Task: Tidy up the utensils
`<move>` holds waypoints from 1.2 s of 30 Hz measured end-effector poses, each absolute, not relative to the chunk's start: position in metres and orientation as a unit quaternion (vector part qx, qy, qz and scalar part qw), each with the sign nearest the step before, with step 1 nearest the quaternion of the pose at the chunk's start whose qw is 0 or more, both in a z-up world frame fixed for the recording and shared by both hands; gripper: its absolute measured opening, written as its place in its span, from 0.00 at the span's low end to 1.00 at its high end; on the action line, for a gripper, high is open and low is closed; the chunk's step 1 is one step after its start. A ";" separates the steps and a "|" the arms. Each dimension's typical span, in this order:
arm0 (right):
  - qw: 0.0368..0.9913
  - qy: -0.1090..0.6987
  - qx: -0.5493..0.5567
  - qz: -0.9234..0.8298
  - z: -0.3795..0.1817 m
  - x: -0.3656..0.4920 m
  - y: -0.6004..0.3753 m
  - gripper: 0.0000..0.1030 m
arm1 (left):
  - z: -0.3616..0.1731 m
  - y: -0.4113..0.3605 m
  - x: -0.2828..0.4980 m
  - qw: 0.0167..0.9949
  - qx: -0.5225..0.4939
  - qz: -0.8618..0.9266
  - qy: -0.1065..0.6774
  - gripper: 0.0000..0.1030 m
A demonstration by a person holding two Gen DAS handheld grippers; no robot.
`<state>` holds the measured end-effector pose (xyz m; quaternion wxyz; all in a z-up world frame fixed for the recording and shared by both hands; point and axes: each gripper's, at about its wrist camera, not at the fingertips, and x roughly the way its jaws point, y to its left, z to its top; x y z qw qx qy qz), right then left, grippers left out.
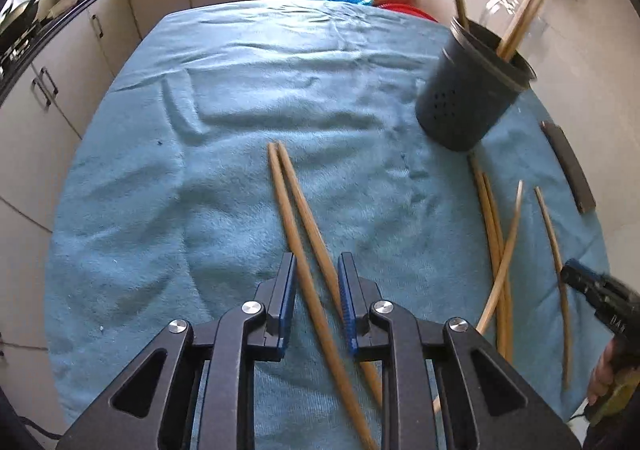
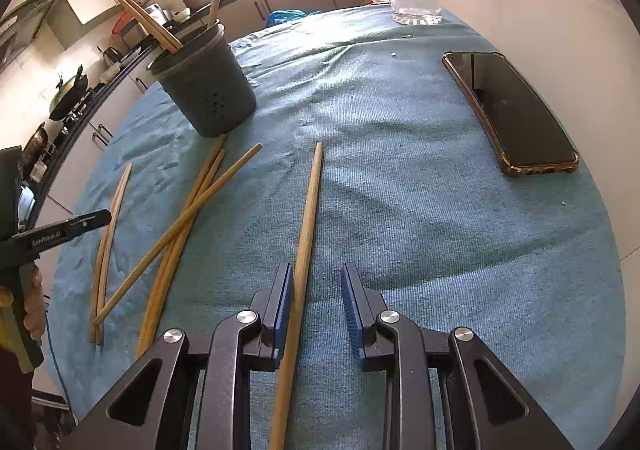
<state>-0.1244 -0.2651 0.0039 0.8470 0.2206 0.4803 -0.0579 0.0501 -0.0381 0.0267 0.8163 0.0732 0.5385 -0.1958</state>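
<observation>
Left gripper (image 1: 316, 282): fingers narrowly parted around a pair of long wooden chopsticks (image 1: 298, 209) lying on the teal towel-covered desk (image 1: 160, 189), pads not pressing. Right gripper (image 2: 316, 290): fingers narrowly parted, a single wooden chopstick (image 2: 306, 226) beside the left pad. Loose wooden chopsticks (image 2: 176, 226) lie crossed between. Dark perforated plastic holder (image 2: 208, 89) beyond holds more. Black smartphone (image 2: 512, 109) at right.
</observation>
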 end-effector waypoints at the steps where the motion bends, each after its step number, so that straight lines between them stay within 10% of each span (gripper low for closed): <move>1: 0.847 0.480 0.220 -0.058 0.004 -0.124 -0.265 0.26 | 0.029 -0.040 0.050 0.817 0.068 -0.204 0.535 0.19; 11: 0.849 0.480 0.214 -0.056 0.004 -0.119 -0.265 0.27 | 0.037 -0.115 -0.030 0.750 0.187 -0.413 0.481 0.43; 15: 0.850 0.478 0.213 -0.056 0.003 -0.117 -0.265 0.27 | 0.017 -0.133 -0.046 0.734 0.250 -0.407 0.483 0.40; 17: 0.850 0.478 0.214 -0.058 0.003 -0.116 -0.265 0.27 | 0.014 -0.132 -0.039 0.734 0.231 -0.394 0.502 0.07; 28: 0.850 0.484 0.201 -0.063 0.004 -0.113 -0.262 0.27 | 0.015 -0.089 -0.021 0.749 0.075 -0.313 0.579 0.08; 36: 0.832 0.521 0.176 -0.069 0.004 -0.083 -0.264 0.26 | 0.030 -0.126 0.021 0.780 0.086 -0.289 0.549 0.31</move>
